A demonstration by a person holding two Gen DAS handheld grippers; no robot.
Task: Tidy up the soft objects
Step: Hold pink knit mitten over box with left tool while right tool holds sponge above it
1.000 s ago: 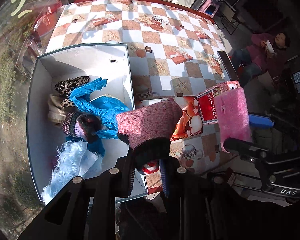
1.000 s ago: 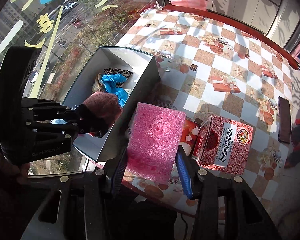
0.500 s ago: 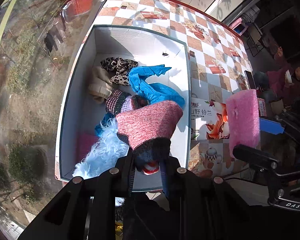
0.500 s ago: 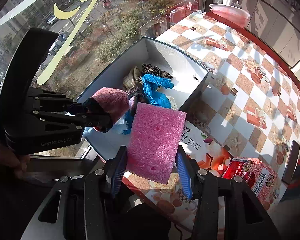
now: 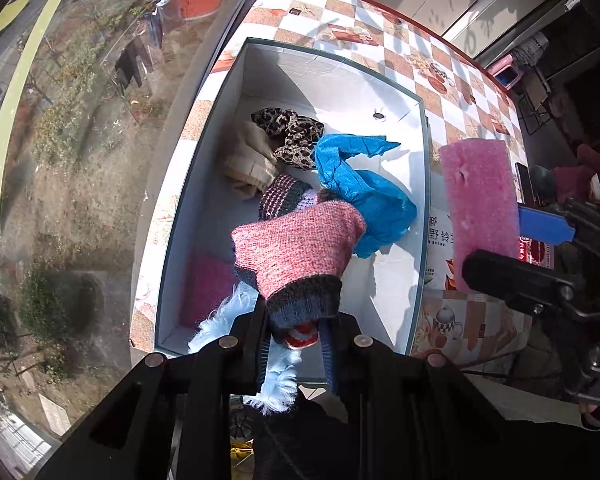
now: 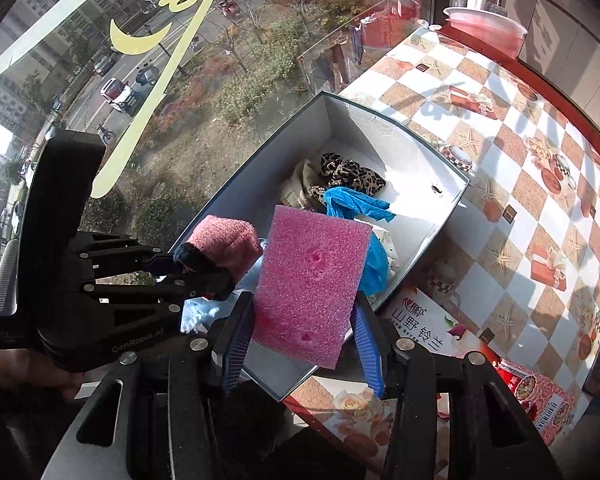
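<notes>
My left gripper (image 5: pixel 294 344) is shut on a pink knitted sock with a dark cuff (image 5: pixel 300 248) and holds it above the near half of a white open box (image 5: pixel 332 80). The box holds a leopard scrunchie (image 5: pixel 290 136), a beige cloth (image 5: pixel 248 160), a blue plastic glove (image 5: pixel 360 188), a striped knit piece (image 5: pixel 286 198), a light blue fluffy piece (image 5: pixel 228 320) and a magenta cloth (image 5: pixel 208 288). My right gripper (image 6: pixel 300 344) is shut on a pink foam sponge (image 6: pixel 312 284), held over the box's near right rim. The sock (image 6: pixel 224 242) also shows in the right wrist view.
The box (image 6: pixel 452 200) stands on a checkered tablecloth (image 6: pixel 520 168) beside a window (image 6: pixel 140 80). A flat printed carton (image 6: pixel 424 328) and a red patterned box (image 6: pixel 540 404) lie right of it. A pink basin (image 6: pixel 484 28) stands at the table's far end.
Both grippers have moved left toward the window, over the box. The sock now hangs over the box's contents and the sponge has come to the box's right rim.
</notes>
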